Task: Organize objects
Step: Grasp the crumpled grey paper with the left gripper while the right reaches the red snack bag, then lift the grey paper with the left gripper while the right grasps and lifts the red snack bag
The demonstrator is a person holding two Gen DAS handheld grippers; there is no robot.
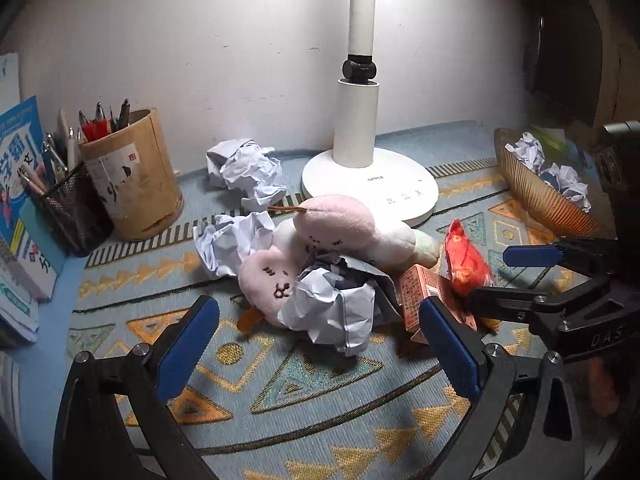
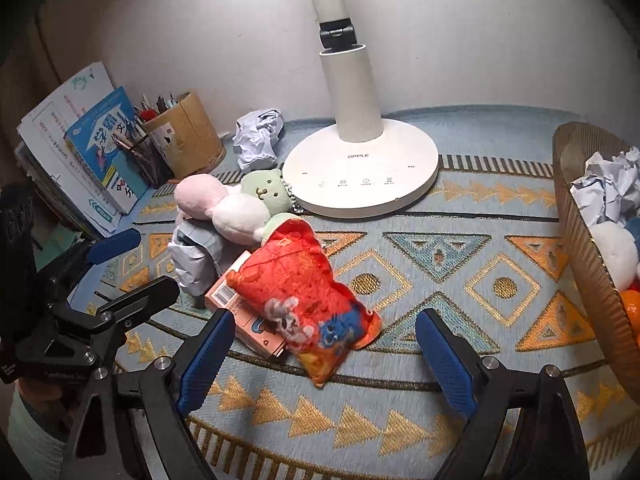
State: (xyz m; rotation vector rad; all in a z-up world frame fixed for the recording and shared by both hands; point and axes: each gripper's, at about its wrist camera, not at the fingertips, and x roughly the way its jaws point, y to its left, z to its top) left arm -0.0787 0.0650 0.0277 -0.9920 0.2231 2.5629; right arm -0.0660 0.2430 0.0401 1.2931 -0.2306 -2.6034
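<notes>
Books: a stack of workbooks (image 2: 80,152) leans on the wall at far left; their number cannot be told.
Pen holders: two, a black mesh cup (image 1: 76,212) touching a tan round cup (image 1: 136,176), both full of pens.
Loose paper balls: three on the mat in the left wrist view. One (image 1: 248,172) lies near the wall beside the lamp base, one (image 1: 228,244) is left of the plush pile, one (image 1: 336,304) rests against the front of the pile.
Plush toys: one heap (image 1: 324,236) of pink, white and green soft toys in front of the lamp; the count is unclear.
Carton: one pink carton (image 2: 244,312), partly under the red bag.
Red bag: one crinkled snack bag (image 2: 312,304), lying across the carton.
Lamp: one white desk lamp (image 2: 360,168) at the back centre.
Basket: one ribbed brown basket (image 1: 532,188) at far right, holding at least two paper balls.
Left gripper (image 1: 320,344): jaws wide, nothing between the pads, hovering before the front paper ball.
Right gripper (image 2: 324,356): jaws wide, holding nothing; the end of the red bag lies just ahead between the fingers, pads clear of it.
</notes>
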